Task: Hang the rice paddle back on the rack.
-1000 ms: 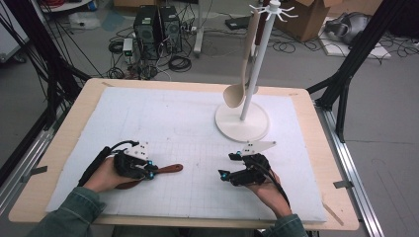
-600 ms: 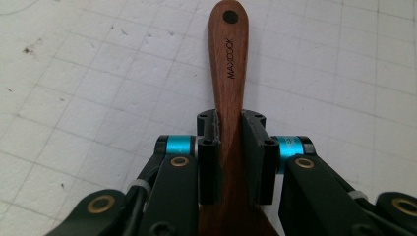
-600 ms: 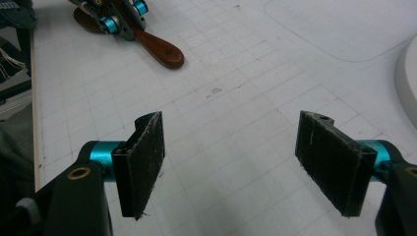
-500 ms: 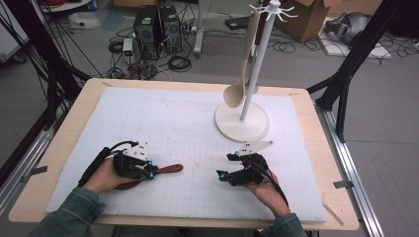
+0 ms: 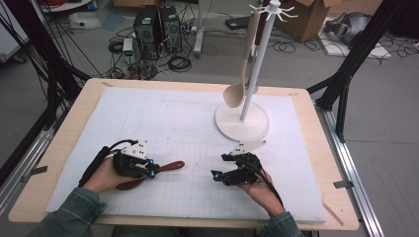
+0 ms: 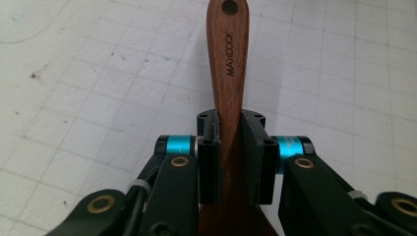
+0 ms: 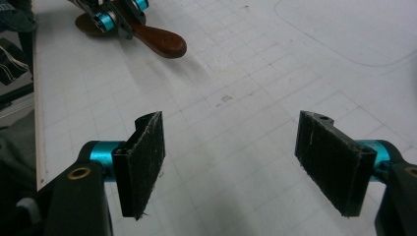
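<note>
One dark brown wooden spatula (image 6: 230, 73) lay flat on the white gridded mat (image 5: 188, 123), near the mat's front left part, its handle end with a small hanging hole pointing toward the middle of the table. The left gripper (image 6: 230, 129) pinched the spatula's handle between its two black pads, which pressed on both edges of the wood; the word MAXCOOK was printed along the handle just beyond the pads. In the high view, the left gripper (image 5: 150, 170) rested low over the mat in the person's left hand (image 5: 106, 174), with the handle tip (image 5: 174, 165) poking out to its right. The right gripper (image 7: 230, 160) had its jaws spread wide with only bare mat between them. In the high view it (image 5: 217, 174) sat to the right of the spatula, apart from it, held in the right hand (image 5: 262, 190). Farther back on the mat stood a white utensil stand with a round base (image 5: 242, 123), and a pale wooden spoon (image 5: 238, 86) hung from one of its top hooks.
</note>
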`<action>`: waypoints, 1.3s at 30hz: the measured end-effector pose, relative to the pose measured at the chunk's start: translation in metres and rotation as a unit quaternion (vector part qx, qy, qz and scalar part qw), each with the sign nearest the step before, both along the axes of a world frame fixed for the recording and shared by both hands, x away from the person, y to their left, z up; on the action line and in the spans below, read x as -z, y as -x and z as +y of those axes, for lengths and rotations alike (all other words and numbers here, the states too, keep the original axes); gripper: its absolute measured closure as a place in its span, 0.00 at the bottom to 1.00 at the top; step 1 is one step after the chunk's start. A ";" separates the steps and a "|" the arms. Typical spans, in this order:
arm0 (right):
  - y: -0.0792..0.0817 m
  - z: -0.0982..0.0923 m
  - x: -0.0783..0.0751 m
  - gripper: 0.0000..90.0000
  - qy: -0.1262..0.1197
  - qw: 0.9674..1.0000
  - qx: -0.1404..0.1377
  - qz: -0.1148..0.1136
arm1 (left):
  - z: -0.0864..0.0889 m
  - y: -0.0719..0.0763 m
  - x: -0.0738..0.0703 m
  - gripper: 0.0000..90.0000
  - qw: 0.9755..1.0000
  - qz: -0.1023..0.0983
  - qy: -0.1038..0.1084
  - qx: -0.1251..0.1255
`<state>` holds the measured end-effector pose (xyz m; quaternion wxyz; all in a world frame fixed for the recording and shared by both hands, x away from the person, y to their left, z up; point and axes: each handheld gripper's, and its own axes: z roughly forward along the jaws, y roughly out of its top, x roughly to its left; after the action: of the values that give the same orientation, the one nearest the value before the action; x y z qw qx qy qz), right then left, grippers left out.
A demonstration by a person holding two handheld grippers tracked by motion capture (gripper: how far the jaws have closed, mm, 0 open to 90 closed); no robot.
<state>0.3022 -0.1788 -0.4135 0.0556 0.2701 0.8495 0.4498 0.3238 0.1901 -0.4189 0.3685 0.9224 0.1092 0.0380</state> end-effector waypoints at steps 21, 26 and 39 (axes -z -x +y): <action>-0.005 0.041 -0.009 0.38 -0.019 0.999 -0.036 0.024 | -0.021 0.006 -0.015 0.86 0.998 -0.007 0.054 0.016; -0.006 0.047 -0.010 0.43 -0.019 0.998 -0.045 0.031 | -0.028 0.006 -0.019 0.86 0.998 -0.008 0.063 0.024; -0.007 0.052 -0.013 0.61 -0.034 0.997 -0.058 0.044 | -0.048 0.006 -0.019 0.86 0.996 -0.004 0.077 0.033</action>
<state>0.3097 -0.1272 -0.4004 -0.0173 0.2421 0.8494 0.4686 0.3177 0.1424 -0.4004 0.4403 0.8940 0.0799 0.0210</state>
